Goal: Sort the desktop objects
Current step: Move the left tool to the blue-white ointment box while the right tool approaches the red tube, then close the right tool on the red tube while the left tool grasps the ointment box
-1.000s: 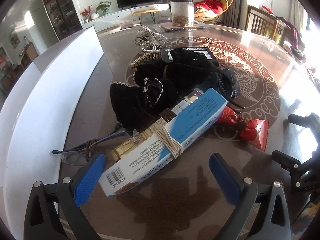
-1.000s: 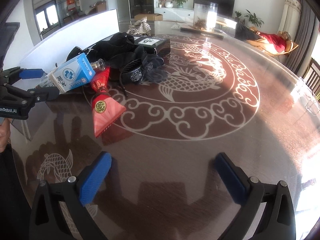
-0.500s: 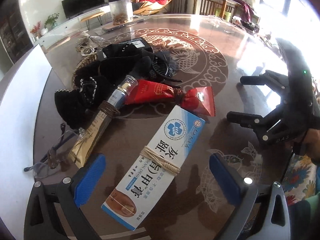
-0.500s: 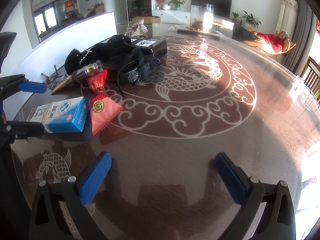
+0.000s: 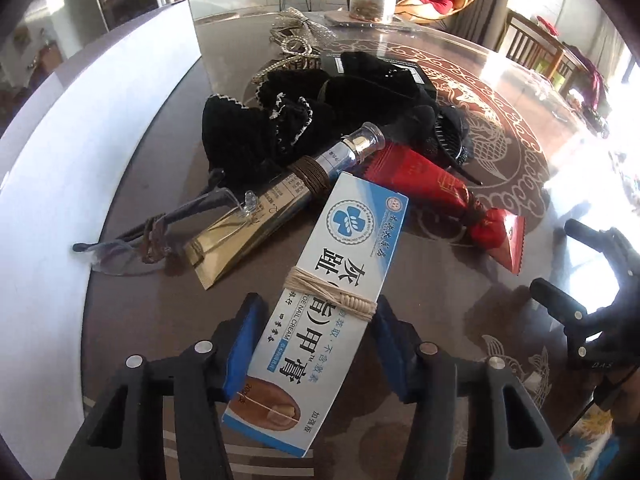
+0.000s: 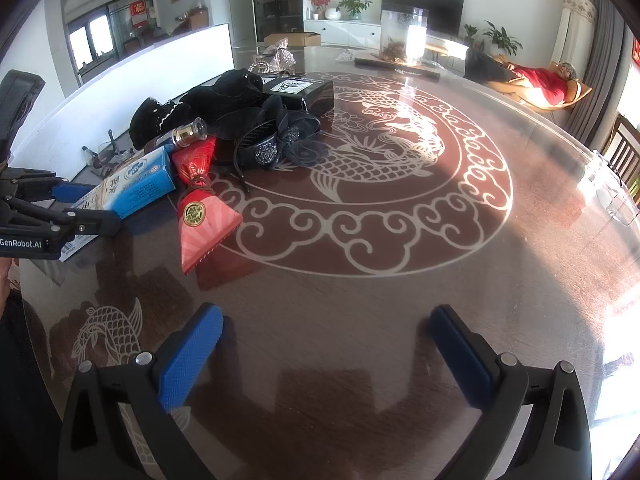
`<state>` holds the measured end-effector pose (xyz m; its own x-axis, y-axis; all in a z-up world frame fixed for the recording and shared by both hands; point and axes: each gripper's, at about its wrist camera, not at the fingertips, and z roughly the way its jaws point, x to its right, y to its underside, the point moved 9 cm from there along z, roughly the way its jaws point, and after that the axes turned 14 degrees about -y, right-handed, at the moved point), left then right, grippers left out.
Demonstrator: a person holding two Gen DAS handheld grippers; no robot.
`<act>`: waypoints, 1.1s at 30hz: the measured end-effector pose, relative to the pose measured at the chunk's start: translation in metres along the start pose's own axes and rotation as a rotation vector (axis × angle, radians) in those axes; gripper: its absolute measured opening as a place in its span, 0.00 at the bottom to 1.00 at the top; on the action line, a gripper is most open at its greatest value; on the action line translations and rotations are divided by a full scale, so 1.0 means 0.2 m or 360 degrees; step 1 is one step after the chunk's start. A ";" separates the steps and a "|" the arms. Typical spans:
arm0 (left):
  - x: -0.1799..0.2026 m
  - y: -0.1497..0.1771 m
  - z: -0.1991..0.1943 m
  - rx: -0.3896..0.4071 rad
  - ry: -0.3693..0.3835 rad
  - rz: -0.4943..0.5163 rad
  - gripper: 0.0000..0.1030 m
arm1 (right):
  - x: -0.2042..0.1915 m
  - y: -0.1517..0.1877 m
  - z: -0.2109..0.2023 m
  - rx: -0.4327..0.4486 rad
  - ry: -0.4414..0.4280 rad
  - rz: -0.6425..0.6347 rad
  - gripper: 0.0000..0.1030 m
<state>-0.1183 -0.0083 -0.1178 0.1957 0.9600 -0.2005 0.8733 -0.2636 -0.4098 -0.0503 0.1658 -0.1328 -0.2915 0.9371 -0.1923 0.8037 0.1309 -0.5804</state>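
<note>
My left gripper (image 5: 316,340) is shut on a blue-and-white nail cream box (image 5: 332,300) tied with string, its pads pressing both long sides. The box (image 6: 136,184) also shows in the right wrist view, held by the left gripper (image 6: 86,210). Past it lie a gold-and-silver tube (image 5: 280,200), a red tube (image 5: 444,196), glasses (image 5: 132,240) and black fabric accessories (image 5: 288,120). My right gripper (image 6: 320,356) is open and empty over bare table, well right of the pile; it shows at the right edge of the left wrist view (image 5: 560,264).
A white board (image 5: 80,160) stands along the left of the round patterned table (image 6: 400,240). A black box (image 6: 300,90), a black hair clip (image 6: 276,144) and silver bow ornaments (image 5: 300,32) lie in the pile. A glass jar (image 6: 404,36) stands at the far edge.
My left gripper closed from open onto the nail cream box, and its view swung back toward the pile. The right gripper has stayed in place, open.
</note>
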 end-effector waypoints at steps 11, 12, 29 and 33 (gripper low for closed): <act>0.04 0.03 -0.01 0.0031 -0.0006 0.0046 0.68 | -0.32 -0.26 0.13 -0.0176 -0.0347 -0.0258 0.96; 0.05 0.03 -0.01 0.0033 -0.0009 0.0063 0.73 | -0.34 -0.28 0.18 -0.0225 -0.0350 -0.0284 0.89; 0.25 -0.12 -0.04 0.0270 0.0011 -0.0031 0.43 | -0.02 -0.13 0.00 0.0051 -0.0097 -0.0016 0.22; 0.28 -0.13 -0.05 0.0313 0.0024 -0.0018 0.49 | 0.01 -0.15 0.03 0.0059 -0.0034 -0.0050 0.51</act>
<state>-0.1254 0.0522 -0.1105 0.1944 0.9638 -0.1824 0.7715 -0.2651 -0.5784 -0.0784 0.1621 -0.1204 -0.3274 0.9255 -0.1903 0.7743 0.1474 -0.6154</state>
